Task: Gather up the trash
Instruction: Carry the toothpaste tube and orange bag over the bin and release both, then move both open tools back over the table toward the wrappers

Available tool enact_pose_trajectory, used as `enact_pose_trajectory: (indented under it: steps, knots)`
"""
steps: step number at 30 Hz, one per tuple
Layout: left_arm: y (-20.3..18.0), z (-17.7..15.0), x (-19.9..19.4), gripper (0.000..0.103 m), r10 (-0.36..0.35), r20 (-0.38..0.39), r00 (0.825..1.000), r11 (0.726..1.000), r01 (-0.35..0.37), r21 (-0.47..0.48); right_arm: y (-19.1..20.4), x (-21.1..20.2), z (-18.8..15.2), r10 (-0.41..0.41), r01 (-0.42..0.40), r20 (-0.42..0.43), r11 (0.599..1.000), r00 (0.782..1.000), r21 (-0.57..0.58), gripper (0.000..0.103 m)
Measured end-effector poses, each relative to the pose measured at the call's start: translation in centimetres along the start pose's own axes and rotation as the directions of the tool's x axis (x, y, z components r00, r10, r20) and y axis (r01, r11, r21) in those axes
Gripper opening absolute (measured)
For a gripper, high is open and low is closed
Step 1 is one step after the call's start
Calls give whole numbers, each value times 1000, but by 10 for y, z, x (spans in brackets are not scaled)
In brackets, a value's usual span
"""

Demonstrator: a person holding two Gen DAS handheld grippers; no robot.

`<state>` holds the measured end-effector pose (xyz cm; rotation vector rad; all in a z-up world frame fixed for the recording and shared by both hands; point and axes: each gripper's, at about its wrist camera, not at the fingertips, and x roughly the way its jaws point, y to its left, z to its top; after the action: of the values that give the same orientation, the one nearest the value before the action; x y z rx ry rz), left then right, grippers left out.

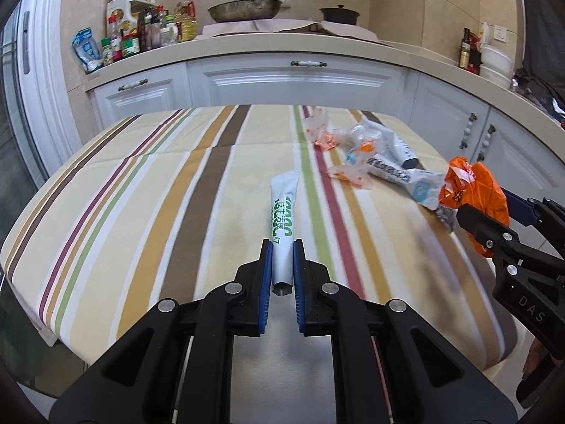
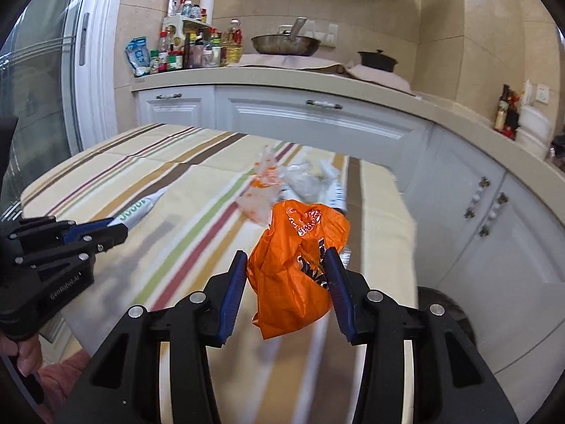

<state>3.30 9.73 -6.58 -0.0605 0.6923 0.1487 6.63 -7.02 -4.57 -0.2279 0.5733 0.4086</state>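
Left jaws (image 1: pixel 282 247): pinching the capped end of the white tube (image 1: pixel 284 208), blue pads pressed against both its sides.
White tube: green print along it, flat end pointing away from the left jaws, held over the striped cloth (image 1: pixel 159 183).
Right jaws (image 2: pixel 286 259): pinching a crumpled orange bag (image 2: pixel 296 265), pads bearing on both its flanks; part of the bag hanging down between the pads, clear of the cloth.
Orange bag, from the left wrist view (image 1: pixel 473 190): off to the right of the left jaws, between the other gripper's pads.
Remaining wrappers (image 1: pixel 370 155): clear and white pieces with orange specks, lying on the cloth beyond the right jaws and right of the tube; blurred in the right wrist view.
Striped cloth: covering the surface under both jaws.
Counter (image 1: pixel 282 44): well beyond both jaws, carrying bottles (image 1: pixel 141 31), a pan (image 1: pixel 245 9) and a dark pot (image 1: pixel 339 14).
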Motion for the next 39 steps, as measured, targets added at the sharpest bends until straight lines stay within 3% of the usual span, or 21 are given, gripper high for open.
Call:
enact_pose_trajectory:
  steps: [8, 16, 22, 26, 28, 29, 30, 33, 39]
  knots:
    - [-62, 15, -6, 11, -131, 22, 991, 987, 128, 99, -68, -25, -23, -152, 153, -15, 982, 988, 110, 45]
    - [-162, 29, 5, 11, -290, -23, 957, 931, 287, 224, -147, -43, -53, -272, 275, -49, 926, 961, 259, 45]
    - [-236, 32, 31, 11, -343, -105, 934, 886, 358, 293, -183, -40, -67, -307, 312, -66, 898, 949, 311, 45]
    - [-274, 36, 49, 12, -342, -128, 931, 869, 365, 333, -201, -34, -71, -316, 319, -64, 889, 947, 329, 45]
    - [-293, 39, 60, 21, -329, -131, 935, 864, 354, 357, -211, -29, -71, -323, 321, -52, 887, 945, 333, 47]
    - [-299, 40, 65, 25, -317, -134, 939, 865, 344, 364, -218, -24, -71, -324, 319, -43, 885, 945, 339, 59]
    - [-307, 41, 71, 32, -299, -138, 944, 868, 329, 372, -224, -21, -73, -340, 331, -40, 875, 940, 352, 62]
    - [-310, 44, 79, 47, -286, -151, 946, 875, 322, 361, -242, -14, -79, -340, 334, -58, 853, 939, 401, 63]
    - [-288, 48, 70, 52, -284, -133, 949, 893, 313, 325, -239, -17, -83, -340, 335, -66, 845, 938, 417, 63]
